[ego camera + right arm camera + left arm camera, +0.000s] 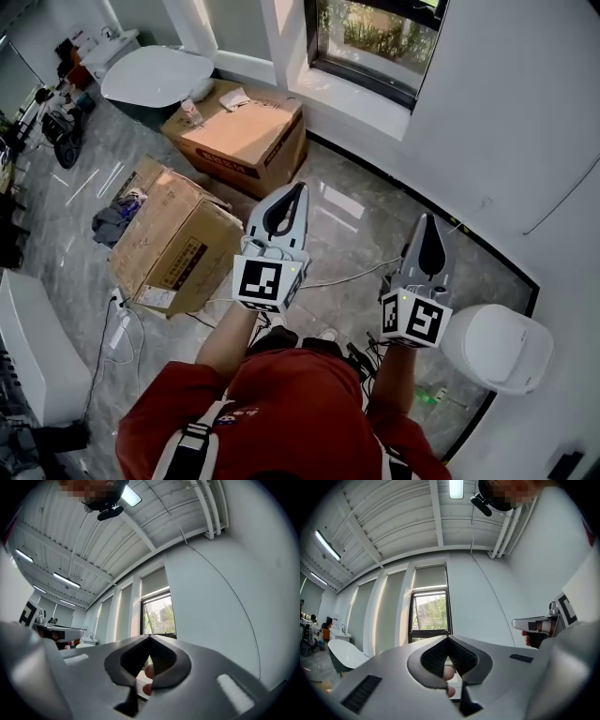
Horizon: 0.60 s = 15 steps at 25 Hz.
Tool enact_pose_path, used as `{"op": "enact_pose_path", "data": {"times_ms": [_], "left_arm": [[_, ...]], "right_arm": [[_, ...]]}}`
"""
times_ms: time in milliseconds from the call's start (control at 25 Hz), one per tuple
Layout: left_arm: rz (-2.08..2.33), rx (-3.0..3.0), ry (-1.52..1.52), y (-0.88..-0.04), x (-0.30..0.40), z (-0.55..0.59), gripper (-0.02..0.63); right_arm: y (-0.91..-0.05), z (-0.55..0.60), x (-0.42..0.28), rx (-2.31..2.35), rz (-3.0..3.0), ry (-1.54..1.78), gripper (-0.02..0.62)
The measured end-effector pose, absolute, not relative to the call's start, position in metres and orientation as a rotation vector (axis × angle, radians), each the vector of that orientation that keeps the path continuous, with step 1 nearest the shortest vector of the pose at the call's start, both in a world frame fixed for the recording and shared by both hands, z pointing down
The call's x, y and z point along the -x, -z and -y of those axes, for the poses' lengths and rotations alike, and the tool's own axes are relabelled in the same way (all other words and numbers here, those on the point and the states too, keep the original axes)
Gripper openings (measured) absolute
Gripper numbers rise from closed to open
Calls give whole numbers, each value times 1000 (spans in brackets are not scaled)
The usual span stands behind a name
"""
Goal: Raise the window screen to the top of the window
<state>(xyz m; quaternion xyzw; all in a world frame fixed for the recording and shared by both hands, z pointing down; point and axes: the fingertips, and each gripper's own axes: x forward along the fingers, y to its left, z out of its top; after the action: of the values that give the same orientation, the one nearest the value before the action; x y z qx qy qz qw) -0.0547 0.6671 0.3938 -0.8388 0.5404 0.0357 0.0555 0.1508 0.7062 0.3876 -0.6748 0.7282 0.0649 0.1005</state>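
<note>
Approach phase: left claw (pixel 298 190) and right claw (pixel 427 220) pressed together, empty; window (pixel 375 37) well apart at 12 o'clock, so step closer, then spread claws before pinching window screen (pixel 431 577) bottom edge.

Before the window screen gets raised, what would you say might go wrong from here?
1. A white cable crosses the floor between the person and the window; a step forward might snag it.
2. The left gripper and right gripper are both shut, empty and well short of the window; they probably need opening before any grip.
3. Cardboard boxes on the left narrow the way.
</note>
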Motion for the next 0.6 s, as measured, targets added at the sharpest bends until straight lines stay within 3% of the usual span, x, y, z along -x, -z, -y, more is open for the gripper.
{"op": "enact_pose_path", "data": {"times_ms": [600], "left_arm": [[-1672, 2574, -102, -407, 29, -657, 3]], "right_arm": [[-400, -692, -177, 1949, -2176, -171, 9]]}}
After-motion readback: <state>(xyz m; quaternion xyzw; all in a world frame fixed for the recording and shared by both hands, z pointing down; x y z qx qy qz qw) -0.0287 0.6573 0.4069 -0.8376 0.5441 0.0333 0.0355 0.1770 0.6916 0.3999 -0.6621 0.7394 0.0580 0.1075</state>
